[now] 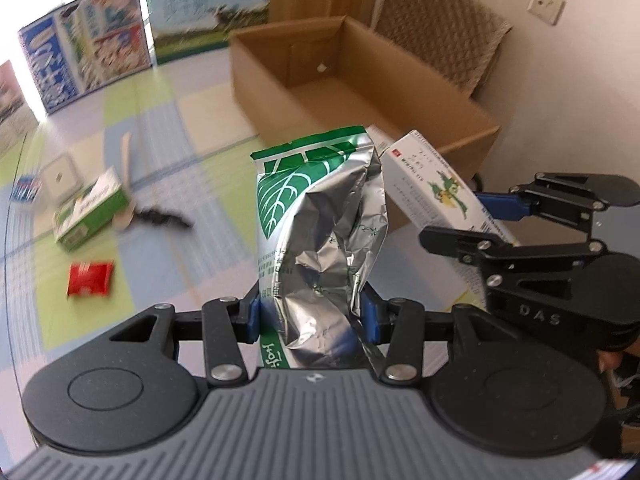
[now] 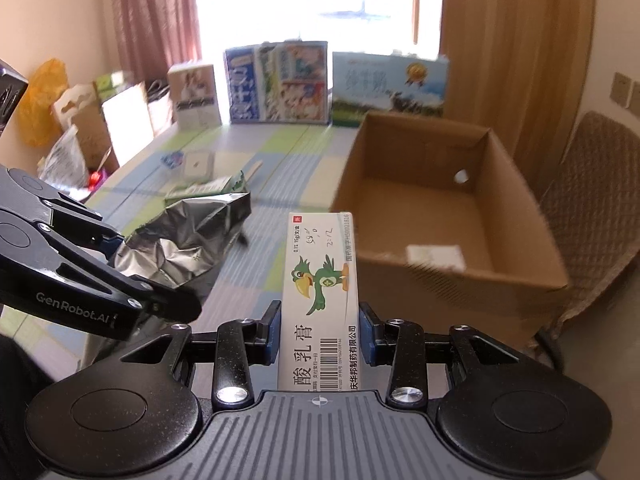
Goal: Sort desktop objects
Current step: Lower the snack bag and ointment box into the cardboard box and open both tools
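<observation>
The left gripper (image 1: 312, 316) was clenched on a crumpled foil pouch (image 1: 320, 232) with a green leaf print, holding it upright by its lower part, while the right gripper (image 2: 320, 332) was clamped on a white ointment carton (image 2: 320, 292) bearing a green bird, gripped across its narrow sides with the top end pointing forward. Both items were raised above the checked table mat (image 1: 168, 120), side by side and just short of the open cardboard box (image 2: 432, 216), which sat at the far right and seemed to hold only a small pale label or slip, though blur made that uncertain. The step in hand was probably carrying both pieces over the near wall of the box. To do it well, each tool should clear that wall before letting go, the carton going in first on the right, and the pouch kept apart from it so the two grippers did not knock. Left behind on the mat, to the far left, lay a green box (image 1: 92, 210), a red packet (image 1: 90, 278) and a dark hair clip (image 1: 162, 216).
</observation>
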`<state>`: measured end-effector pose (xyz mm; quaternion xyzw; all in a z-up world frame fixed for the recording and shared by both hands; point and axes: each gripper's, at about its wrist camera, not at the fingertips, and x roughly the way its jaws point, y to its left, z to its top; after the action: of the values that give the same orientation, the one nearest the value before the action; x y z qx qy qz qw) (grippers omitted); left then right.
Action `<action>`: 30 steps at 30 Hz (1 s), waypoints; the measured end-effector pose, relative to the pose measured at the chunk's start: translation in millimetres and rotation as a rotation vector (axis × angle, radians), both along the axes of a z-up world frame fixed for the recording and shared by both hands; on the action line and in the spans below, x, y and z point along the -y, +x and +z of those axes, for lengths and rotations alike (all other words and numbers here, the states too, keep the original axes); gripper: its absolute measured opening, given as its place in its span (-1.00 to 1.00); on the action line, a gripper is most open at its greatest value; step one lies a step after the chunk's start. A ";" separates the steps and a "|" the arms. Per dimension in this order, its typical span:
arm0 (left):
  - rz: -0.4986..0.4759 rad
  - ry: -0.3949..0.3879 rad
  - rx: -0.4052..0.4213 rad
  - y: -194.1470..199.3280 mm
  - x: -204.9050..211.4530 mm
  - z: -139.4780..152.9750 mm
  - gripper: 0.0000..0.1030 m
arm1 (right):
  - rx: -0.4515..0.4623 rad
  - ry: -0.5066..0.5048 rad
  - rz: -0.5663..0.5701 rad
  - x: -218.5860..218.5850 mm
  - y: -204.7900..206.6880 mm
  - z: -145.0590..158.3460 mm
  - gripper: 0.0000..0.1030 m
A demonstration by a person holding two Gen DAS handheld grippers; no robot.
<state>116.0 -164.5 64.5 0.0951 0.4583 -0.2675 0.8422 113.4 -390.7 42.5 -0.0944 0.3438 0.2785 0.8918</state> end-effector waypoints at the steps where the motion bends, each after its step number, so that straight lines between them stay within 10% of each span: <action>1: -0.007 -0.007 0.005 1.5 5.8 4.3 -0.20 | 0.008 0.005 -0.009 3.5 2.0 3.8 -0.31; 30: -0.003 -0.137 0.002 126.6 127.0 39.4 -0.20 | 0.047 0.041 -0.189 62.9 143.8 29.0 -0.31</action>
<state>242.7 -291.5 104.0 0.0379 0.4380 -0.2995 0.8468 257.2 -453.5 71.5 -0.0499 0.3244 0.1977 0.9237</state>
